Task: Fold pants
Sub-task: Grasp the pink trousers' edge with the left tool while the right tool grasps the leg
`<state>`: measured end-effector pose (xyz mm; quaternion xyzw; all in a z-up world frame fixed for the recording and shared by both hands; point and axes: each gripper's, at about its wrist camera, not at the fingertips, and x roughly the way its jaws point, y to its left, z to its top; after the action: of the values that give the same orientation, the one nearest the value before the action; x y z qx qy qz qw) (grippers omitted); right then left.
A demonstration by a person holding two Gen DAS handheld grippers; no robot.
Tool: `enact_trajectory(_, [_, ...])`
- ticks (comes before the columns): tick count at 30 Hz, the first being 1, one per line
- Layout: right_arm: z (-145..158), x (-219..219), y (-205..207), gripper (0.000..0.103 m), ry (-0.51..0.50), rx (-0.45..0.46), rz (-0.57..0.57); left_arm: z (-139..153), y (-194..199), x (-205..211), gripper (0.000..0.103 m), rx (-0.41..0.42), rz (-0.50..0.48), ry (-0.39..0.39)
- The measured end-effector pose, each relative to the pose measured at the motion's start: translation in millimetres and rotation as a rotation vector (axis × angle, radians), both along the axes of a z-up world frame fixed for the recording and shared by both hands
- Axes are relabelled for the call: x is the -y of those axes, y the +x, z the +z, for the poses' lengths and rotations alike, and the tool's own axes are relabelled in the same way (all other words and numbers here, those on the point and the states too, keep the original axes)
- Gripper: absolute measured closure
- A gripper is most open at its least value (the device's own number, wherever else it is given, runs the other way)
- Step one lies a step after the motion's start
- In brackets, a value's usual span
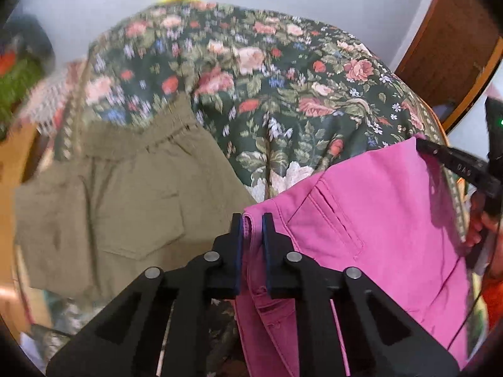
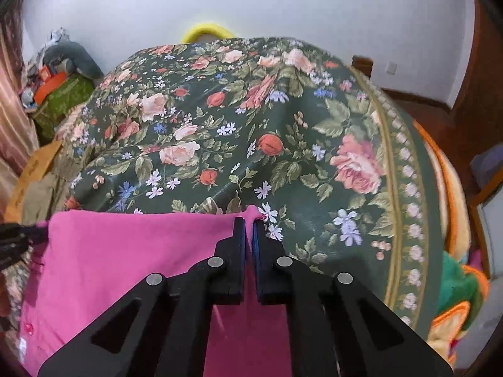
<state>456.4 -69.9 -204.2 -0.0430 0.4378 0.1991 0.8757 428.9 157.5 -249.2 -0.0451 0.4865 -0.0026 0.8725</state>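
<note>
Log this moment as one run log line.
task: fold pants | left gripper: shut on pink pants | right gripper: shut on pink pants | surface: floral bedspread

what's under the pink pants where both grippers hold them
Under the pink pants lies the floral bedspread, showing past their top edge. The left gripper and right gripper pinch that edge. Whatever sits beneath the cloth itself is covered.

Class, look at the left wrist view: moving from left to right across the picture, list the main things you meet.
olive pants → left gripper, closed on the pink pants' corner → pink pants → right gripper at the pants' far right corner
</note>
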Motion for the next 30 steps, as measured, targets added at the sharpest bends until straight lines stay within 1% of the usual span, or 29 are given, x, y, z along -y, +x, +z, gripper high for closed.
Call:
enact_trajectory(2, [9.9,2.8,-4.4,0.100,-0.005,0.035,-0.013,13.6,-4.1,0.9,0.093,0.037,-0.001,0.038])
enact_trajectory(3, [16.3,5.2,-5.5,0.100,-0.005,0.053,-0.023,22.6,-5.2,-1.2,0.093,0.059,0.014,0.041])
enact_trajectory(5, [35.9,11.7,-6.8,0.100,0.008,0.092,-0.045,38.7,-3.3,-7.1,0.093,0.075,0.042,0.012])
enact_trajectory(6, [46.7,14.5,-6.9,0.100,0.018,0.108,-0.054,49.8,-2.5,-9.6,0.093,0.093,0.055,-0.006])
enact_trajectory(7, [60.4,16.9,-7.4,0.100,0.023,0.132,-0.065,63.3,-1.9,-10.2,0.093,0.122,0.063,-0.007])
enact_trajectory(10, [96.8,20.5,-15.0,0.100,0.049,0.196,-0.071,95.6,-4.6,-3.7,0.093,0.190,0.054,0.029])
enact_trajectory(13, [122.7,23.2,-33.1,0.100,0.062,0.242,-0.053,117.5,-19.6,5.1,0.093,0.233,0.028,0.057])
enact_trajectory(15, [132.6,27.0,-48.3,0.100,0.075,0.258,-0.034,126.6,-34.7,10.7,0.093,0.255,0.007,0.080])
enact_trajectory(17, [140.4,31.2,-69.3,0.100,0.081,0.273,-0.015,131.0,-47.5,16.0,0.093,0.265,-0.009,0.104])
enact_trajectory(21, [145.9,39.2,-111.1,0.100,0.079,0.289,0.023,134.3,-83.9,27.1,0.093,0.289,-0.044,0.162])
enact_trajectory(24, [142.7,48.8,-142.9,0.100,0.082,0.285,0.042,131.0,-114.7,34.9,0.093,0.314,-0.072,0.164])
enact_trajectory(26, [134.5,56.7,-163.3,0.100,0.082,0.272,0.037,123.9,-133.6,39.0,0.093,0.307,-0.077,0.148])
enact_trajectory(30, [111.7,66.7,-193.5,0.100,0.087,0.219,0.032,104.3,-167.6,50.0,0.094,0.285,-0.103,0.181])
